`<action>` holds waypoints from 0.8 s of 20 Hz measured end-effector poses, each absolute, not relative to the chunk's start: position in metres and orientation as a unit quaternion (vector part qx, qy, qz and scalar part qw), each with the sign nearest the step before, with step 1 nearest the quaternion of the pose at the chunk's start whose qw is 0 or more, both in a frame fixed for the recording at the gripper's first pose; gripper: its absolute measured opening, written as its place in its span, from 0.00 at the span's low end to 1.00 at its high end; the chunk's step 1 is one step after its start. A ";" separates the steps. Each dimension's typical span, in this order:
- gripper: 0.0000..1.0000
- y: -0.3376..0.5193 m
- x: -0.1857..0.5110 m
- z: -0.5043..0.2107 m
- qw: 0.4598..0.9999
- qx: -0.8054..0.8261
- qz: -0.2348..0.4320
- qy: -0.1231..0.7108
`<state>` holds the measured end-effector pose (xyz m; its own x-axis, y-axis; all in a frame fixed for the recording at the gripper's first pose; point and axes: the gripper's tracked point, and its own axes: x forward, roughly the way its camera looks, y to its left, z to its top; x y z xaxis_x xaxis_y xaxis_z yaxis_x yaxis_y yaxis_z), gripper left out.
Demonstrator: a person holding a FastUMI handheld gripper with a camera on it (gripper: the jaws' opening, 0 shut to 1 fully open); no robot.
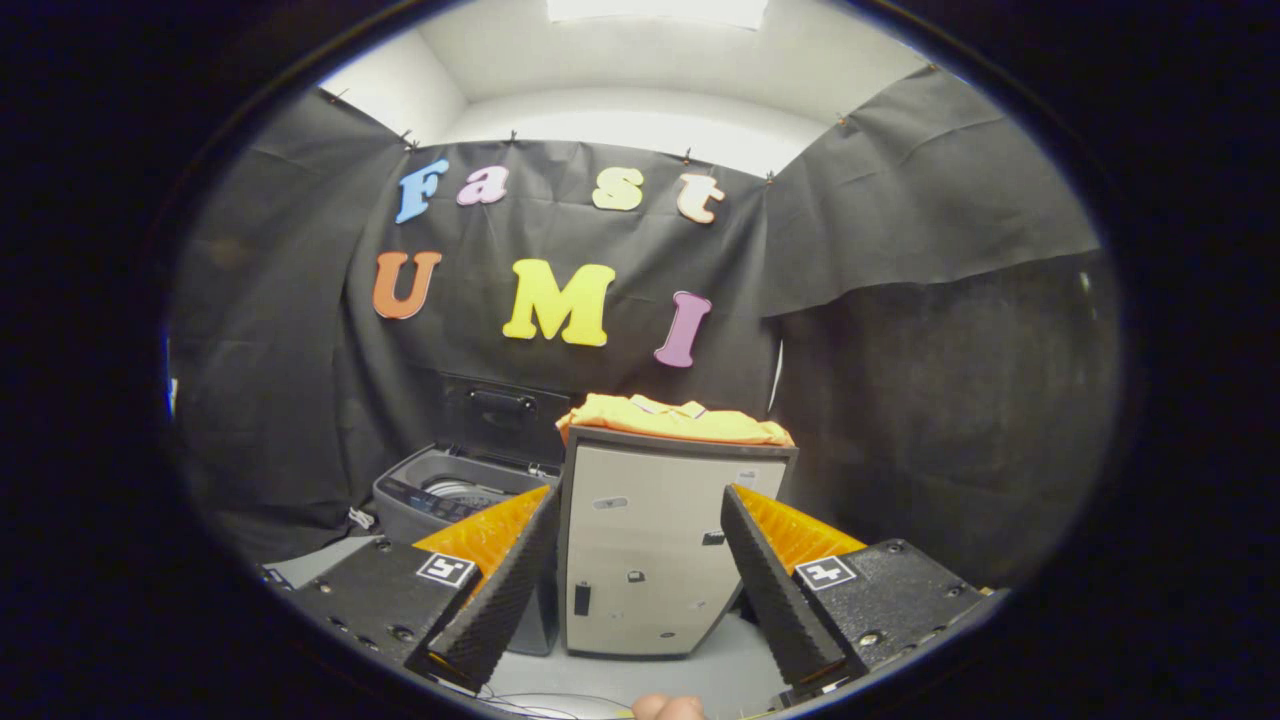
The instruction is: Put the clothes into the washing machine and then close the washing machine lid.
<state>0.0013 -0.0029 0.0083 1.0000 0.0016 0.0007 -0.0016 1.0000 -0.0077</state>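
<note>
The gripper (640, 505) hangs with its two fingers spread wide and empty, a fingertip (668, 708) showing just beneath. At left, beyond the left finger, a grey top-loading washing machine (440, 492) stands with its dark lid (505, 415) raised. Between the fingers, a pale upright cabinet (645, 550) carries folded orange clothes (675, 420).

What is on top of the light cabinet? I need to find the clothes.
A folded orange garment lies on the cabinet, beyond the open, empty fingers. Whatever lies under it is covered. The washing machine stands beside, lid up.
</note>
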 end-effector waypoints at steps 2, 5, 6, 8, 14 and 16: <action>1.00 -0.001 0.002 0.010 1.000 -0.004 0.003 0.000; 1.00 -0.001 0.005 0.012 1.000 -0.006 0.002 0.000; 1.00 -0.002 0.007 0.012 1.000 -0.007 0.001 0.001; 1.00 -0.003 0.011 0.015 1.000 -0.011 -0.002 0.004; 1.00 -0.016 0.036 0.029 1.000 0.002 -0.015 0.021; 1.00 -0.024 0.053 0.034 0.999 0.007 -0.020 0.027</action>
